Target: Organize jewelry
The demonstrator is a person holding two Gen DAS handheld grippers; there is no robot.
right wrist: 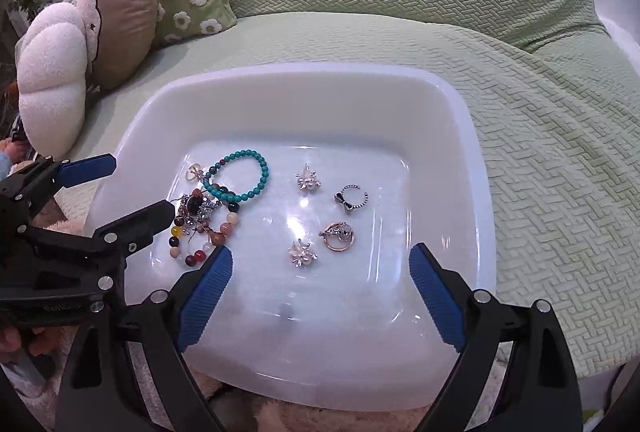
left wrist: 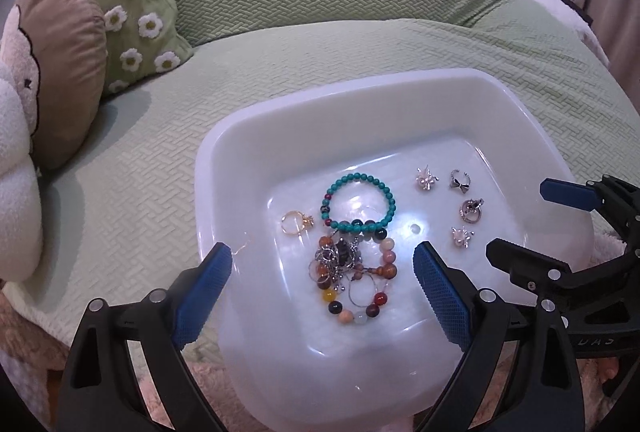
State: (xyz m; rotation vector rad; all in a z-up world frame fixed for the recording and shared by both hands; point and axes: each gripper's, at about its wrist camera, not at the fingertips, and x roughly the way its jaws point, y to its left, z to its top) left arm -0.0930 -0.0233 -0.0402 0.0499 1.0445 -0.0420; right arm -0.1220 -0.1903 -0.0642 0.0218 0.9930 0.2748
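Jewelry lies in a white tray (right wrist: 460, 136) on a green-covered sofa (right wrist: 540, 112). It looks partly sorted: two flower earrings (right wrist: 307, 181), a bow ring (right wrist: 350, 198) and a rose-gold ring (right wrist: 339, 234) lie spaced apart on the right. Left to untangle: the mixed bead bracelet and chain heap (left wrist: 352, 272), touching the turquoise bracelet (left wrist: 359, 203), with a gold ring (left wrist: 295, 222) beside it. Both the left tool (left wrist: 322, 296) and right tool (right wrist: 320, 296) hover spread, holding nothing.

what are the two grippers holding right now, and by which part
Nothing. The left gripper and the right gripper are both open above the white tray, with the jewelry lying loose inside it.
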